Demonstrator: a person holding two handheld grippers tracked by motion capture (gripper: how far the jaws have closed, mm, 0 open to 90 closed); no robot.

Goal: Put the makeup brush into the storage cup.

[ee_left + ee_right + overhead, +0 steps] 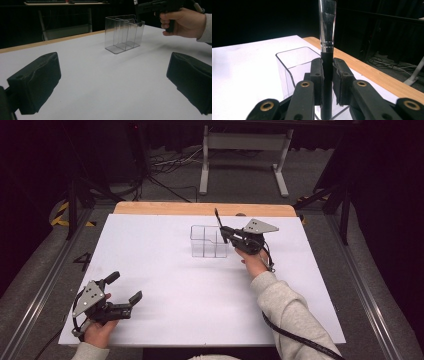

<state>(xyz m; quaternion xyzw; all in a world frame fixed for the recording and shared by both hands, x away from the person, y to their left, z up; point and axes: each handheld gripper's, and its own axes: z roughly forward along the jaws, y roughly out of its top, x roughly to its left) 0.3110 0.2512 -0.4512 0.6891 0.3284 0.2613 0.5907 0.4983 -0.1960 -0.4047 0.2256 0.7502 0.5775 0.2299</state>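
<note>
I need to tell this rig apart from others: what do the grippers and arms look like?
Both the left gripper and the right gripper are black, with chunky two-jaw pads, brass-coloured rivets, a grey three-cornered plate on top and a trailing black cable. The person wears a light grey sleeve.

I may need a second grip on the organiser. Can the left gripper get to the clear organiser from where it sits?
Probably yes. The left gripper sits open near the table's front edge, with bare white table between it and the clear organiser. The right gripper, shut on the brush, crowds only the organiser's right side.
</note>
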